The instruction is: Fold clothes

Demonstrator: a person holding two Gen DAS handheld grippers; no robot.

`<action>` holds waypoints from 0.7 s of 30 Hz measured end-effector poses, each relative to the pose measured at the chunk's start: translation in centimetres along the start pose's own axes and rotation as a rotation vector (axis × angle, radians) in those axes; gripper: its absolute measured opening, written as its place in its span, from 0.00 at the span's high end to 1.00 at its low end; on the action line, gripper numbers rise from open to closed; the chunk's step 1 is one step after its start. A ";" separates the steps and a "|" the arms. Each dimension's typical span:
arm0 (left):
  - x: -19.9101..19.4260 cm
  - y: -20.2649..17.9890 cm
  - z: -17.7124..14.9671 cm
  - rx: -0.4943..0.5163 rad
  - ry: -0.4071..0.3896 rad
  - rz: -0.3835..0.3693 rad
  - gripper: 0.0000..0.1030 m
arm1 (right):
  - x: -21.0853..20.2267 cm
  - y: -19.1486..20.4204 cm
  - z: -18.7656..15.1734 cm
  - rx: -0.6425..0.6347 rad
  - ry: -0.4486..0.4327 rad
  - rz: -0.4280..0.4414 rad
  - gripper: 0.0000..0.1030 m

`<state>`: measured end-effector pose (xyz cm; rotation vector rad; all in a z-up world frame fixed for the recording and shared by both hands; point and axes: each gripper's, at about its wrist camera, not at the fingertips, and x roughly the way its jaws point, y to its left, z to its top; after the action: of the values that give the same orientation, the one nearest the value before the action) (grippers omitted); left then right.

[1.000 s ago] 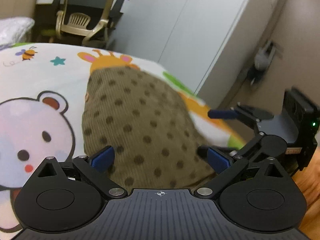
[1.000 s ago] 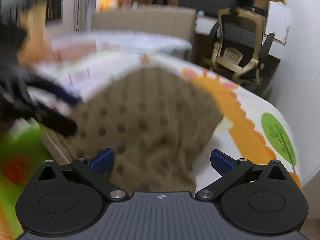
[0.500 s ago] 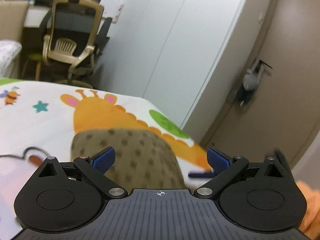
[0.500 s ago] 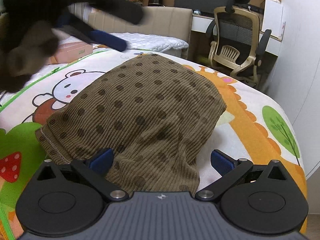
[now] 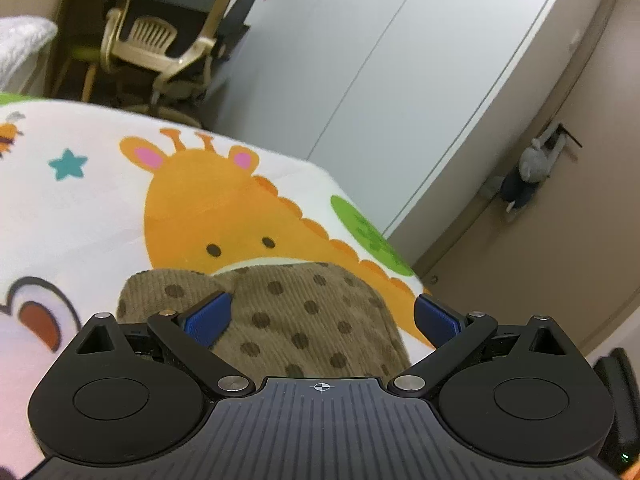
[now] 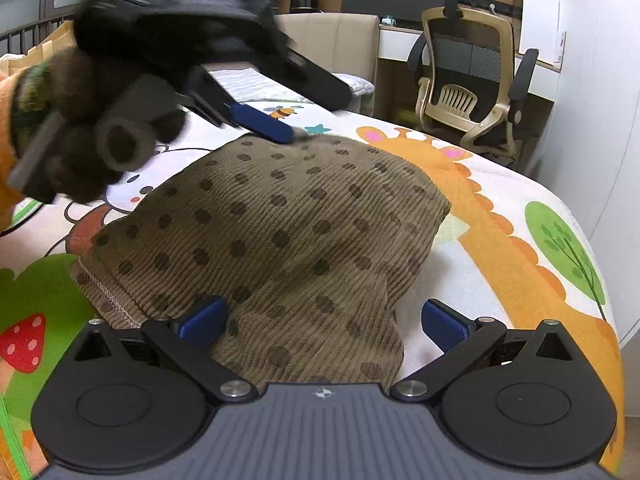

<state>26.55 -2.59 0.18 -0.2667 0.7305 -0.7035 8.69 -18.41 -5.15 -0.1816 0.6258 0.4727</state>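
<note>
We are working over a cartoon-print bedsheet [image 6: 500, 248]; an office chair [image 6: 468, 92] is standing beyond. The brown dotted garment [image 6: 280, 232] is lying mid-bed, under both spread-open tongs: left gripper [image 5: 320, 316], right gripper [image 6: 324, 320].

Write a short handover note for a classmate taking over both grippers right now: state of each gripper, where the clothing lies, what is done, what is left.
Left gripper: open, holding nothing, its fingers at the far end of the brown dotted garment.
Right gripper: open, holding nothing, over the garment's near end.
The garment lies bunched on the cartoon-print mat, a stitched hem showing at its near left edge.
Done: it looks partly folded over, not neat.
Left: probably grip the ends, finish and flatten the fold.
</note>
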 end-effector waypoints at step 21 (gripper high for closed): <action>-7.2 0.2 -11.0 -0.040 0.091 0.032 0.08 | -1.9 -3.5 4.1 0.193 -0.109 0.018 0.00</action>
<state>15.25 2.54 -4.16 -0.2602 0.8347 -0.6744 11.11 -20.94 -0.66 0.0323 0.5631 0.4343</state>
